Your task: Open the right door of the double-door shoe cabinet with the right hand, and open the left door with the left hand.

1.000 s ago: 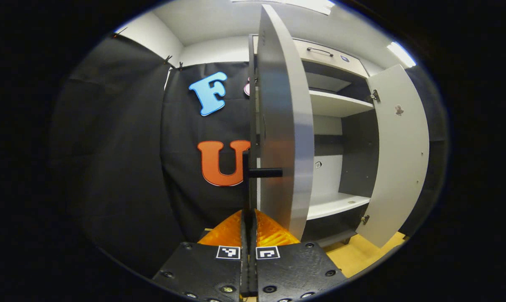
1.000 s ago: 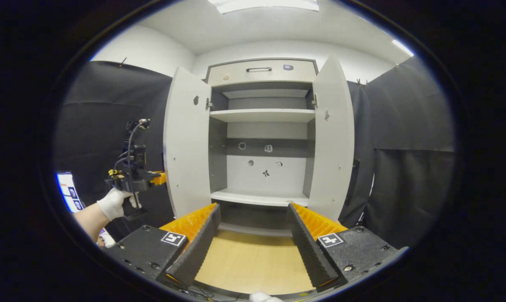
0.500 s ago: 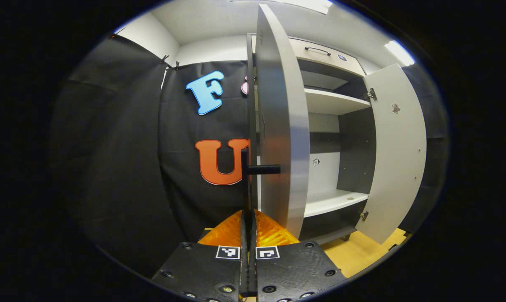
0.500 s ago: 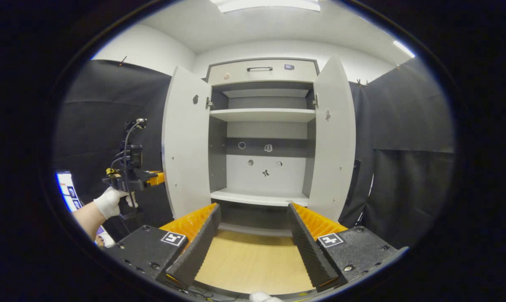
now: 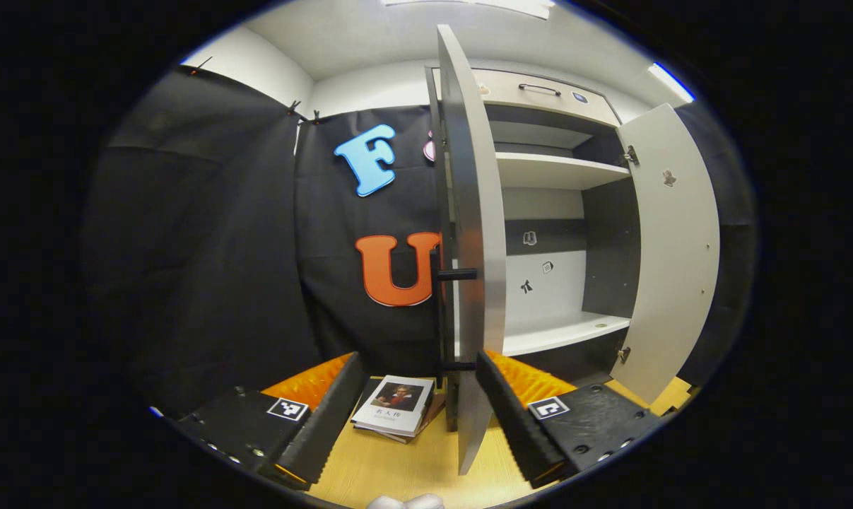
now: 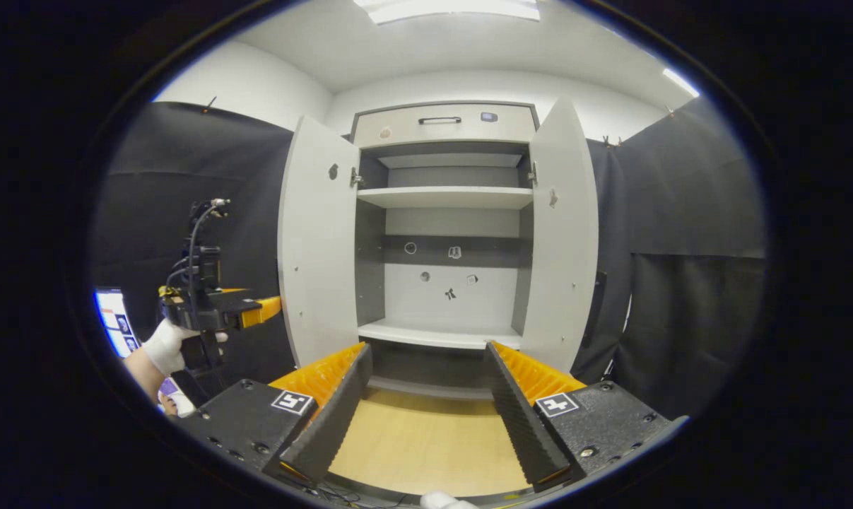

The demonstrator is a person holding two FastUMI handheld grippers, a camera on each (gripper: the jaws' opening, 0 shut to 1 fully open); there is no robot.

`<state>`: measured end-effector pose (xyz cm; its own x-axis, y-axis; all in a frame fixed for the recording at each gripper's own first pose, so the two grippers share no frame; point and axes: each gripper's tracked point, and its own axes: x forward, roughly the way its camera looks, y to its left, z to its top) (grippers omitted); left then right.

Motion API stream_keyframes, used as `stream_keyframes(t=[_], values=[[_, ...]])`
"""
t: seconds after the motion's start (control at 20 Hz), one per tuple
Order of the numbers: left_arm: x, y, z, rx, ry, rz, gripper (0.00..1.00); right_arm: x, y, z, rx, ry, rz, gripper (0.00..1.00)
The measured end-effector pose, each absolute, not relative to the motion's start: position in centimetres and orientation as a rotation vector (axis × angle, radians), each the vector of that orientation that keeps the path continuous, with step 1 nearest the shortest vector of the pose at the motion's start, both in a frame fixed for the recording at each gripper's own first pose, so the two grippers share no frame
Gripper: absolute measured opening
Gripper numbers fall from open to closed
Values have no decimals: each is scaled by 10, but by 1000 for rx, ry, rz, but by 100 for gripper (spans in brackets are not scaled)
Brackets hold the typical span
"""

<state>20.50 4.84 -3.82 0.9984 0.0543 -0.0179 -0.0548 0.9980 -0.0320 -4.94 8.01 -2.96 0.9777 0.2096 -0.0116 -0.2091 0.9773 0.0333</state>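
1. Cabinet stands straight ahead of your right gripper, well apart; its fingers are spread wide over bare wood floor.
2. Left door shows edge-on between your left gripper's parted fingers, its handle just ahead, untouched.
3. Both doors swung out; right door pale grey inside, shelves bare, small stickers on back panel.
4. Book lies on floor beside left door.

A recording booth: black cloth walls around one shoe cabinet on a wood floor
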Motion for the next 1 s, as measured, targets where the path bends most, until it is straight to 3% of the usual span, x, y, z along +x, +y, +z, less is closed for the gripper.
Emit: stream_keyframes(t=[0.4,0.8,0.85,1.0], values=[[150,45,-26,-34,3,118,96,-57,69,-28,30,8,190,99],[116,-27,-2,-23,-12,19,96,-53,42,-25,29,2,139,99],[113,-36,-2,-13,-11,10,100,-51,38,-24,29,1,132,99],[109,-58,1,-9,-25,-9,96,-47,27,-26,33,4,115,99]])
